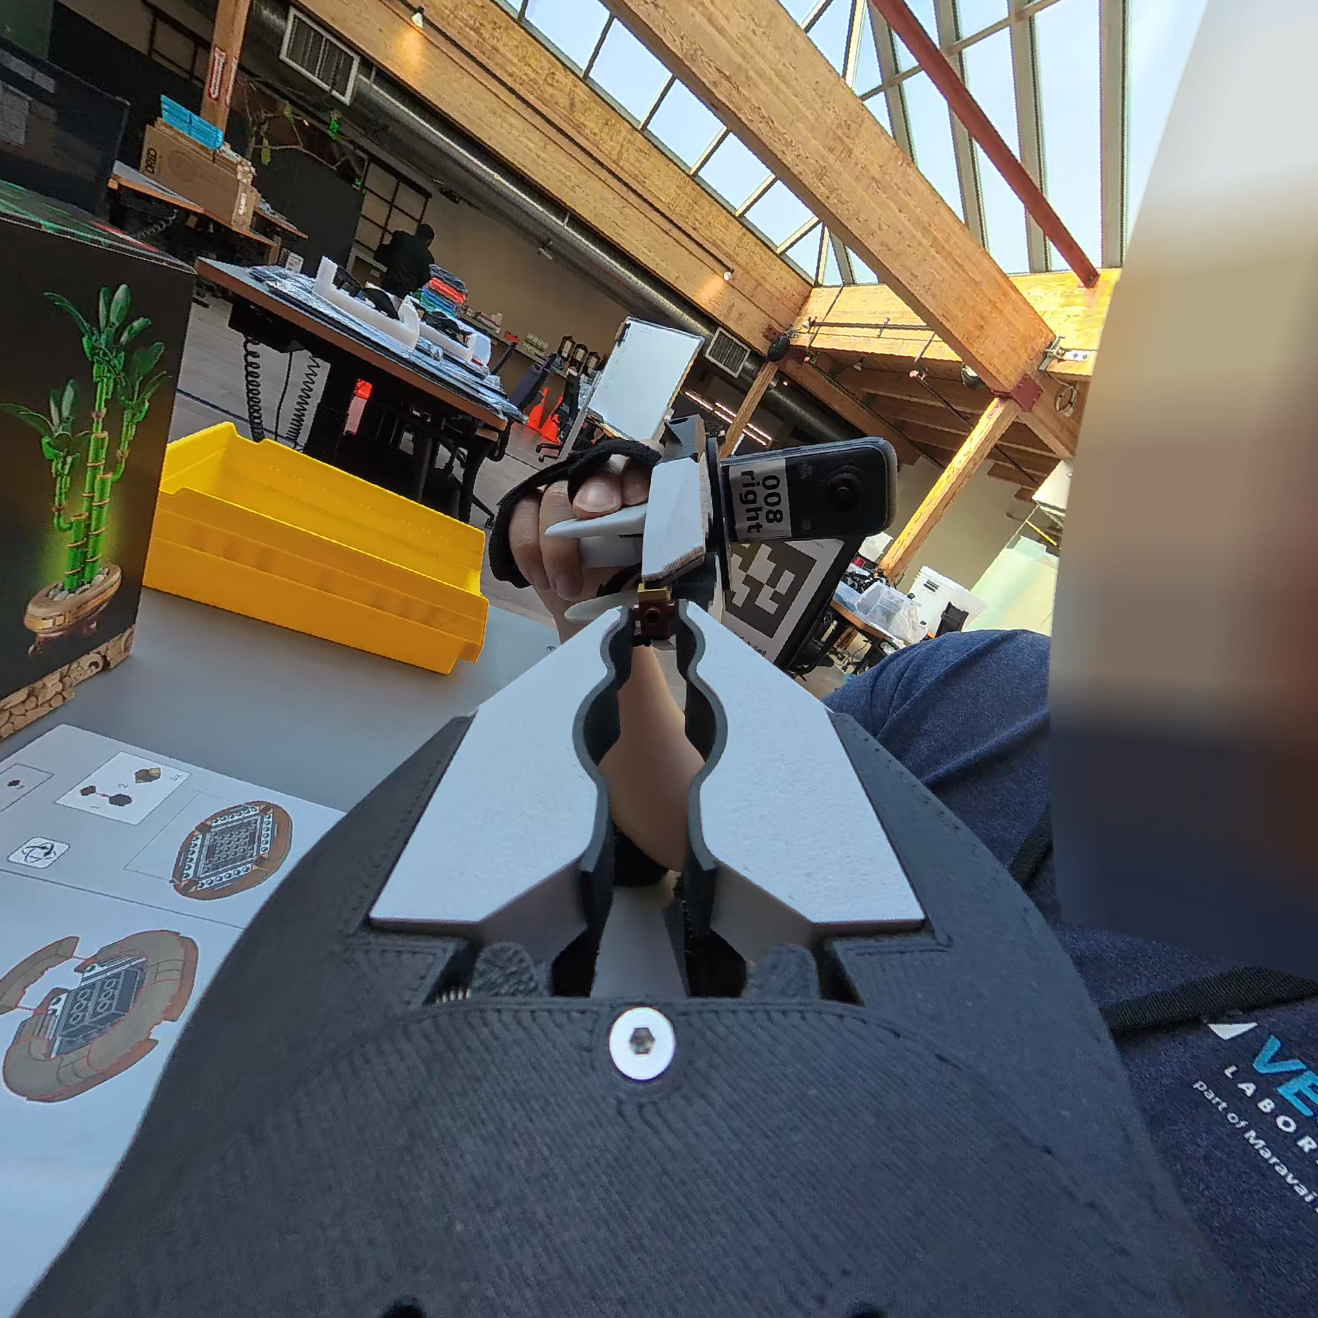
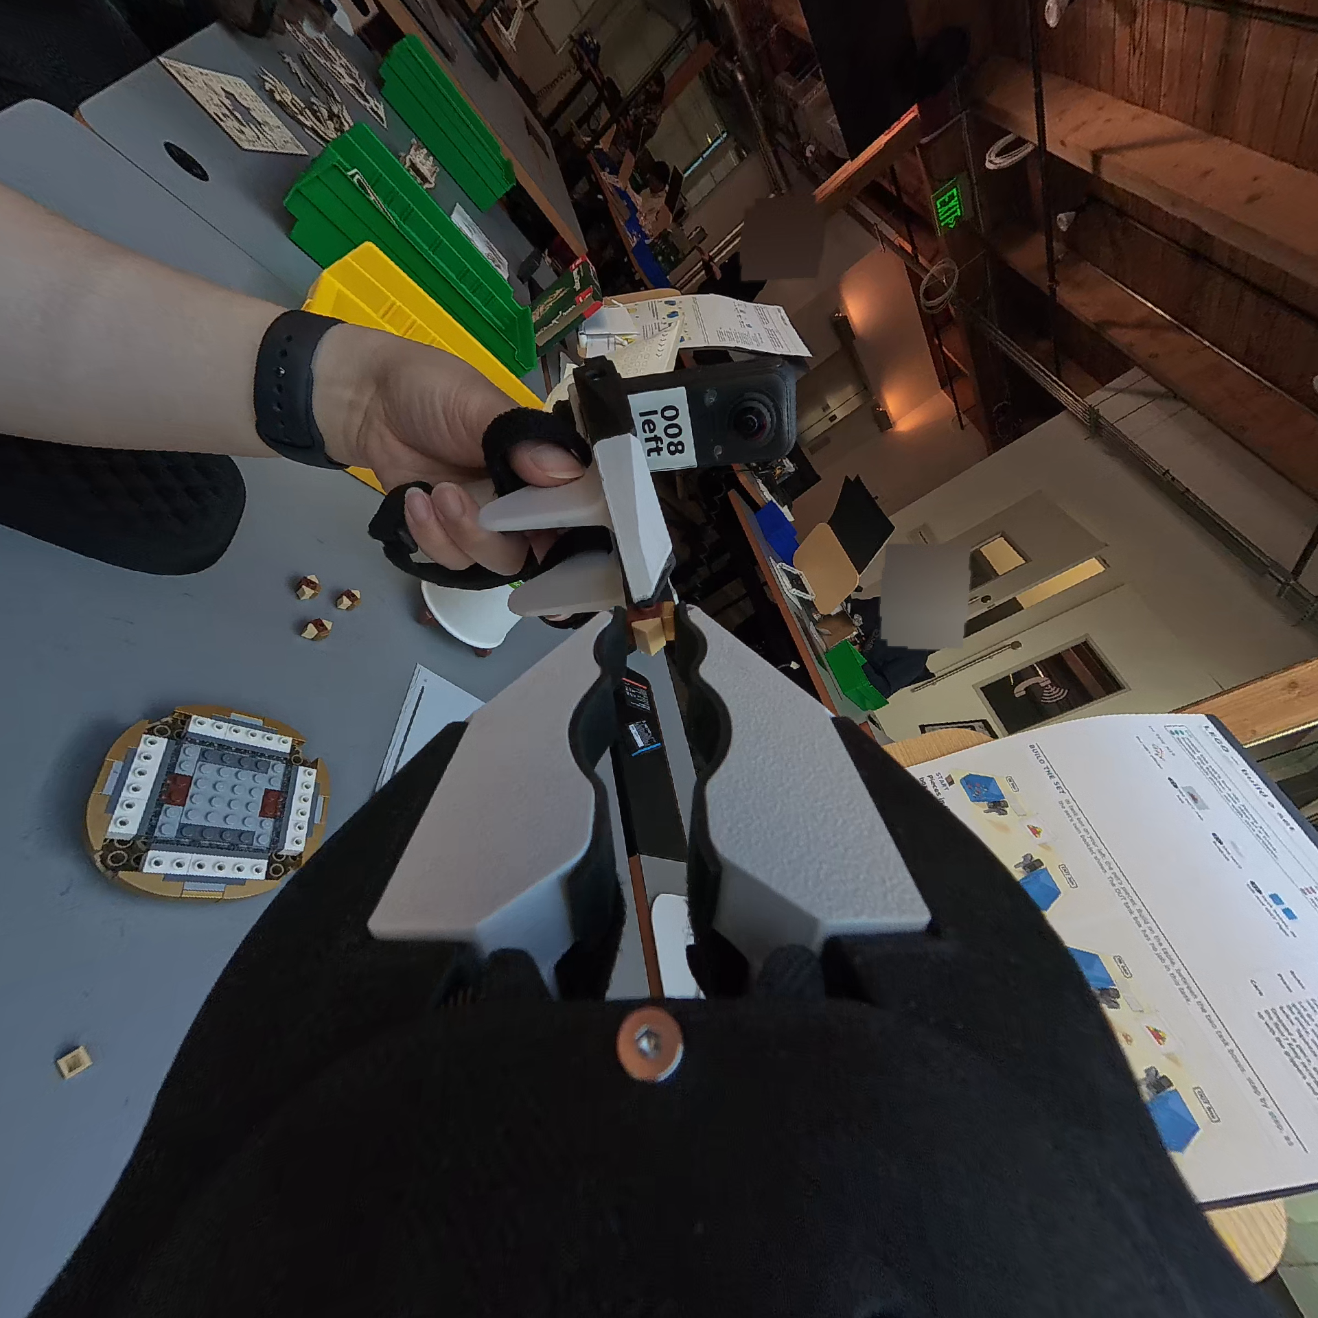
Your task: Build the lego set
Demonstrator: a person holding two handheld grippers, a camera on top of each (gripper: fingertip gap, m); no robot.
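My left gripper point(image 1: 655, 622) is shut on a small reddish-brown brick point(image 1: 655, 617) and holds it in the air. My right gripper point(image 2: 650, 629) is shut on a small tan brick point(image 2: 652, 633). The two grippers meet tip to tip, and the tan brick point(image 1: 650, 587) sits right against the brown one point(image 2: 644, 608). The right gripper comes in from above in the left wrist view point(image 1: 660, 576); the left gripper shows likewise in the right wrist view point(image 2: 645, 595). The round partly built base point(image 2: 207, 802) lies on the grey table point(image 2: 85, 642).
Three small brown-and-tan pieces point(image 2: 324, 606) and a tan tile point(image 2: 73, 1063) lie loose on the table. A white bowl point(image 2: 471, 613), yellow bin point(image 1: 307, 549), green bins point(image 2: 406, 207), the set's box point(image 1: 78, 456), the open booklet point(image 1: 142, 856) and a printed sheet point(image 2: 1141, 927) surround the space. My left and right fingertips are right by each other.
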